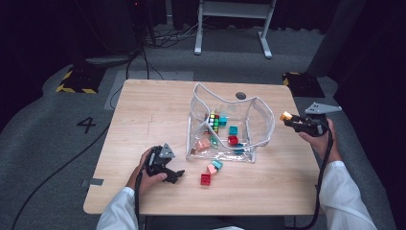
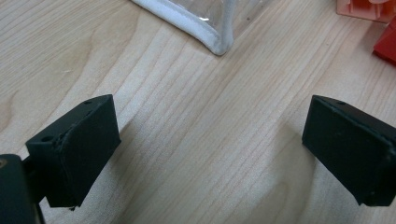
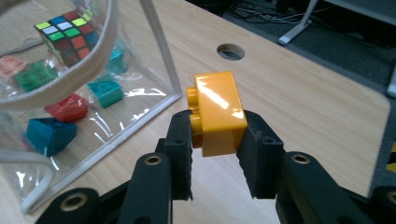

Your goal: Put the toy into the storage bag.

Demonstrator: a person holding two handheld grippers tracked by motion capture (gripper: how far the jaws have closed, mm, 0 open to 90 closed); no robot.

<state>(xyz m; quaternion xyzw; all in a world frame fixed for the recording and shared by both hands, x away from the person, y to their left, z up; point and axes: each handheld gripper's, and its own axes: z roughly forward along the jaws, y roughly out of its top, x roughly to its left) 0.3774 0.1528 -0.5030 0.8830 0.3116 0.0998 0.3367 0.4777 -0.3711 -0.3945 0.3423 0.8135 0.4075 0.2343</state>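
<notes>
Resting on the wooden table nearest the person, the left gripper lies low on the boards on the near-left side of the clear bag, its jaws standing wide apart with nothing between them. In the left gripper view only bare wood shows between the two black pads, and a white-trimmed corner of the bag sits just beyond them. Just in front of the bag's near edge, three loose bricks lie together on the table: a red brick closest to the person, then a pink brick and a teal brick touching or almost touching one another.

The bag itself stands open near the middle of the table, its white piping curving up on both sides. Inside it lie a colour-tiled puzzle cube toward the far wall, a second teal brick, a second red brick and a peach brick nearer the front.

To the right of the bag, off its right wall and above the table's right edge, the right gripper is clamped on a yellow brick. In the right gripper view the brick sits squeezed between the two pads, studs turned toward the left pad, held clear of the tabletop. Beyond the bag's far edge a round cable hole opens in the table.
</notes>
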